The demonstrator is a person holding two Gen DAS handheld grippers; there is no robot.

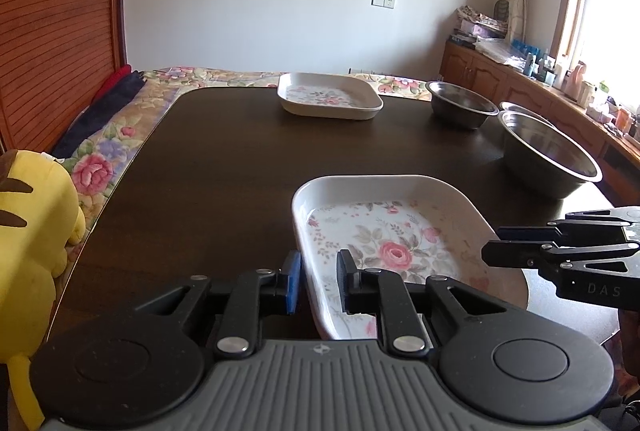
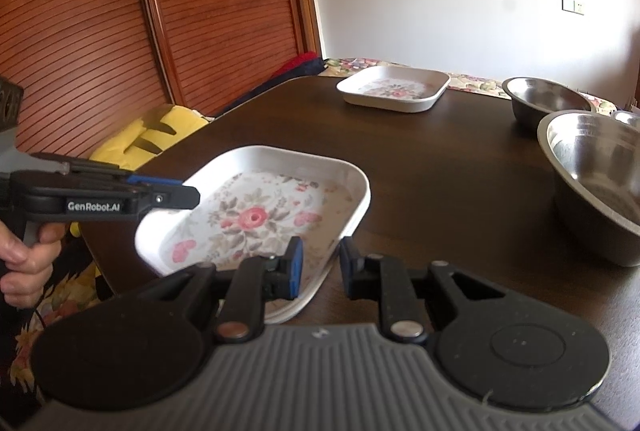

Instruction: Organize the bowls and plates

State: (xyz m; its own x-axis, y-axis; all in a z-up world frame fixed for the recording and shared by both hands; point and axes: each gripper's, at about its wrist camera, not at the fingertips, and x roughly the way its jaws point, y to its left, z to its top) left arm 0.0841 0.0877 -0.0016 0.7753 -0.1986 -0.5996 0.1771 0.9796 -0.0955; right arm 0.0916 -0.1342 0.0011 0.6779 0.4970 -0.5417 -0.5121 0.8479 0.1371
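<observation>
The left gripper [image 1: 318, 281] had its two fingers on both sides of the left rim of the near floral plate [image 1: 396, 243], one finger outside the wall and one inside. A small gap stayed between the pads and the rim, so I cannot tell if the grasp was really tight. The right gripper [image 2: 320, 271] stood in the same way over the right rim of this plate, its left finger inside and its right finger outside; here also the contact was not clear. In the right wrist view the near edge of the plate looked raised a little above the dark table [image 2: 440, 171].

Far ahead of the fingers, a second floral plate [image 1: 330, 96] sat flat at the far edge of the table. To the right of the fingers was a large steel bowl [image 1: 548, 153], and a smaller steel bowl [image 1: 460, 104] stood behind it. A yellow plush toy [image 1: 32, 231] lay left of the table.
</observation>
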